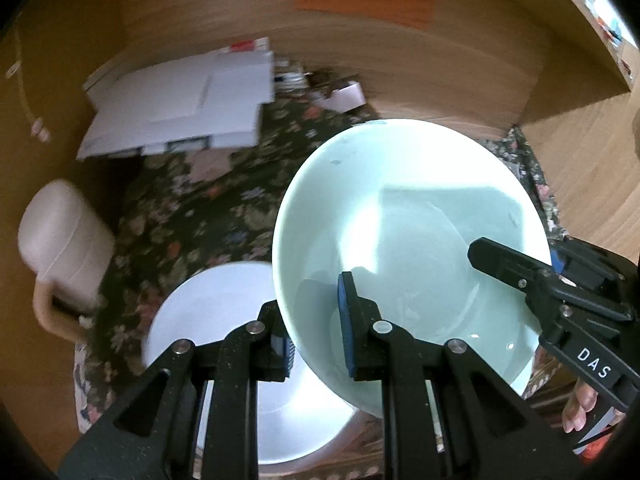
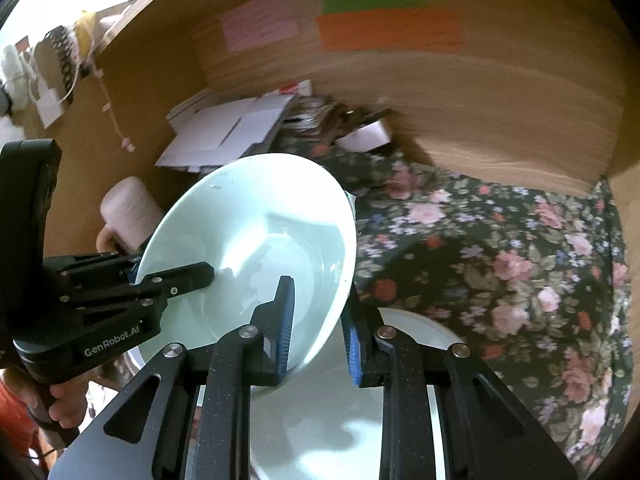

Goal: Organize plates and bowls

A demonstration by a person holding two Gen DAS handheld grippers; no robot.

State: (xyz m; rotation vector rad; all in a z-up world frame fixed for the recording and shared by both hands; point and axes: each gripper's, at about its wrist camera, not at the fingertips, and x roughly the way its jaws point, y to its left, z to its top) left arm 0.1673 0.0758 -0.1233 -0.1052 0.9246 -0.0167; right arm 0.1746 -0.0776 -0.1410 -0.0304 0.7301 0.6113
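Observation:
A pale green bowl [image 1: 408, 216] is held tilted in the air by both grippers. My left gripper [image 1: 316, 332] is shut on its near rim, one finger inside and one outside. My right gripper [image 2: 318, 328] is shut on the opposite rim of the bowl [image 2: 256, 236]; in the left wrist view it enters from the right [image 1: 520, 268]. A white plate [image 1: 224, 320] lies on the floral cloth right under the bowl; it also shows in the right wrist view [image 2: 332, 420].
A floral tablecloth [image 2: 500, 248] covers the table. A cream mug [image 1: 60, 240] stands at the left. White papers [image 1: 180, 108] and small clutter lie at the back by the wooden wall [image 1: 420, 52]. A wooden side panel stands at the right.

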